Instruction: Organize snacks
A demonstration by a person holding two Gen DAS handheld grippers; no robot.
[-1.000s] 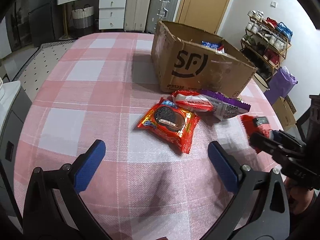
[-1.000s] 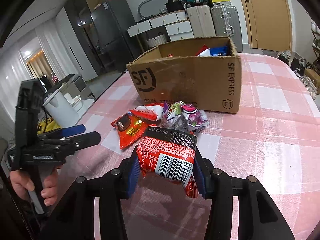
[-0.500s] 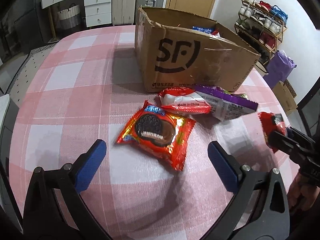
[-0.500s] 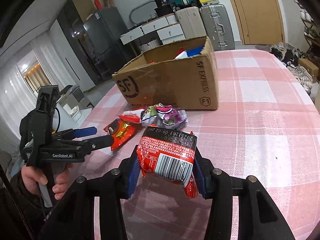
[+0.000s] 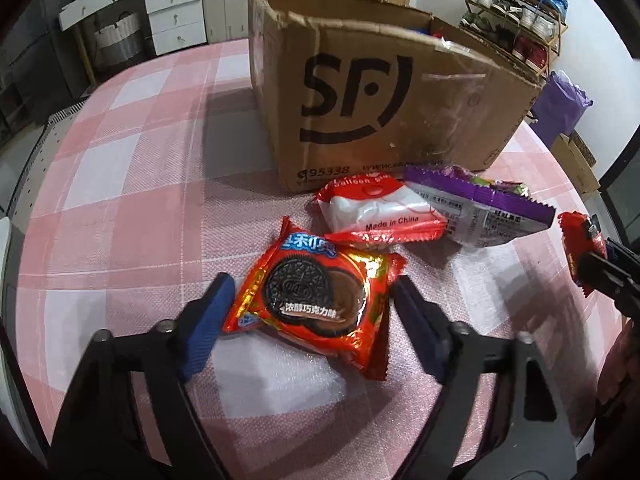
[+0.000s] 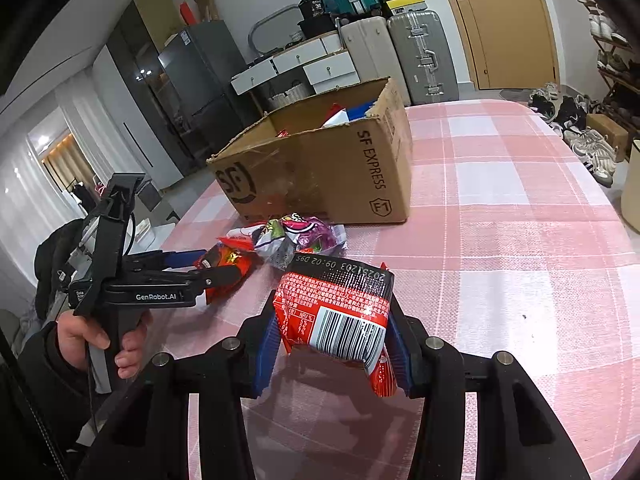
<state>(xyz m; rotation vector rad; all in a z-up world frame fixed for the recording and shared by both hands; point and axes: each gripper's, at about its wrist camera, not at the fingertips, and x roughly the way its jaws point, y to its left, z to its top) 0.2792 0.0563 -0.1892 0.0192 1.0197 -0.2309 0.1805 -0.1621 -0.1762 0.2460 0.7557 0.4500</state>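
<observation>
So we've got the left gripper [image 5: 308, 304] down over the Oreo cookie pack [image 5: 316, 300], which lies flat on the pink checked tabletop [image 5: 132, 200]. The pack sits right between the two blue fingers [image 5: 208, 320]; the fingers are closing in on it, one just beside each side edge of the wrapper, but we can't see them pressing into it yet. From the right wrist view the same fingers straddle the pack low over the tabletop, with a hand [image 6: 100, 340] on the handle.

Our right gripper [image 6: 332, 340] is clenched on a red snack packet [image 6: 336, 312], barcode side facing the camera, held up off the tabletop with a blue pad flat against each side.

Just beyond the Oreo pack there's a red and white snack bag [image 5: 376, 212] touching its far edge, and next to that a purple-edged silver packet [image 5: 484, 212], both lying in front of the SF Express cardboard box [image 5: 360, 92]. The box stands open on the tabletop with a few packets already visible inside from the right wrist view.
</observation>
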